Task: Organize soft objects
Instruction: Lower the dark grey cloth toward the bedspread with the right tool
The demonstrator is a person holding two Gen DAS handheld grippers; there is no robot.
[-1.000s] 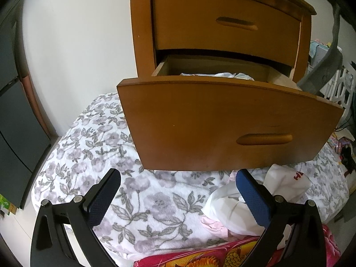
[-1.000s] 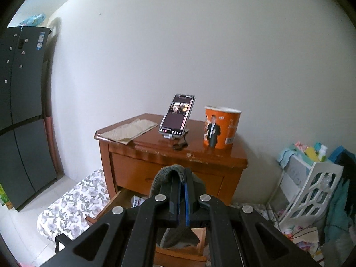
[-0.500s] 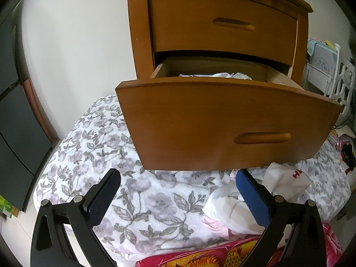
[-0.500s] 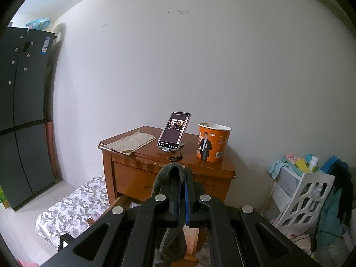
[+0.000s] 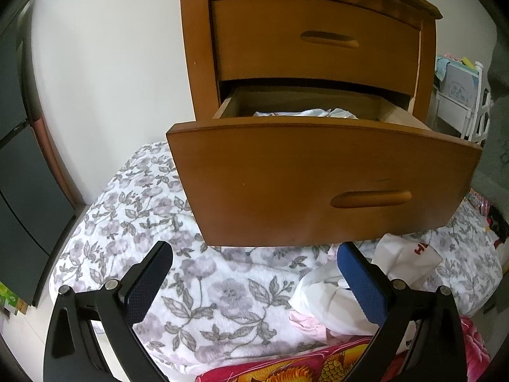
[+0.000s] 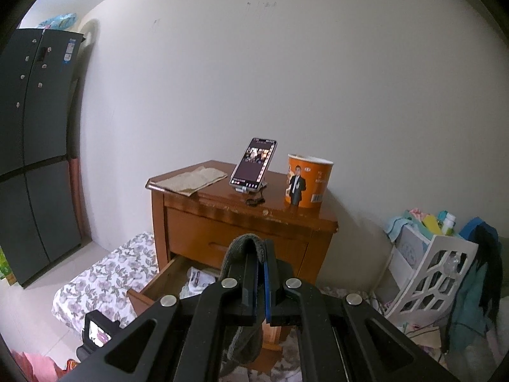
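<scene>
A wooden nightstand [image 6: 241, 222] has its lower drawer [image 5: 324, 178] pulled out, with white cloth [image 5: 305, 113] lying inside. My right gripper [image 6: 261, 254] is shut on a grey knitted sock [image 6: 237, 251] that drapes over its fingers and hangs down, held above and in front of the open drawer [image 6: 159, 283]. My left gripper [image 5: 254, 254] stands open below the drawer front, over a flowered blanket [image 5: 143, 229], with nothing between its fingers. White garments [image 5: 321, 299] lie by its right finger.
A phone on a stand [image 6: 253, 165], an orange paper tub [image 6: 307, 181] and a folded cloth [image 6: 194, 181] sit on the nightstand top. A dark fridge [image 6: 35, 159] stands at the left, a white rack with clothes [image 6: 439, 267] at the right. A red patterned blanket [image 5: 318, 366] lies in front.
My right gripper with the sock has drawn back from the nightstand, which looks smaller and farther now. The grey sock has left the upper right of the left wrist view.
</scene>
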